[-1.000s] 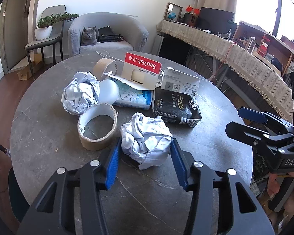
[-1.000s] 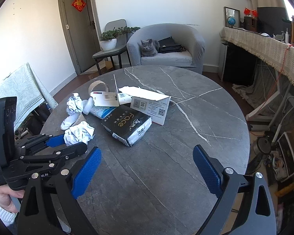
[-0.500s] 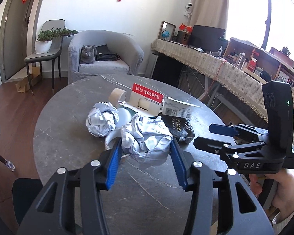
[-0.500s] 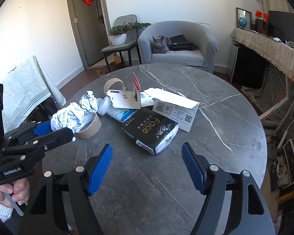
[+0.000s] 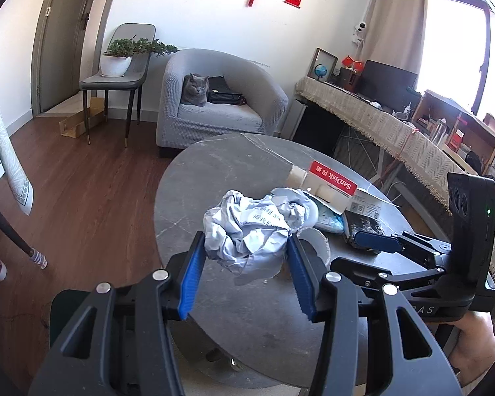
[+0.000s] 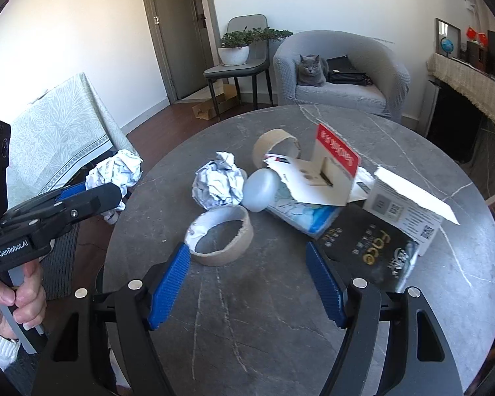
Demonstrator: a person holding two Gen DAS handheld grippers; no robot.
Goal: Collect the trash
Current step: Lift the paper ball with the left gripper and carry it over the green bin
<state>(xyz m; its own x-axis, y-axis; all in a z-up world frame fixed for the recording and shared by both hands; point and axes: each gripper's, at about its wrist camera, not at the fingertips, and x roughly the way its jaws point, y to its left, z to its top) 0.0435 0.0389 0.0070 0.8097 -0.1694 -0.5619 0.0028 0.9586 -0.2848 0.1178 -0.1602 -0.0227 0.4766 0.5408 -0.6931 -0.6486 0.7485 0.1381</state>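
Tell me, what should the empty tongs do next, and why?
Probably ease forward and close on the cardboard ring. The right tongs stand open with nothing between them and the ring lies just ahead, while the left tongs already grip a paper ball.

Bright daylight from the window [image 5: 455, 46] beyond the right-hand fingers blows out there, while fisheye bending and dark vignetting crowd every edge.
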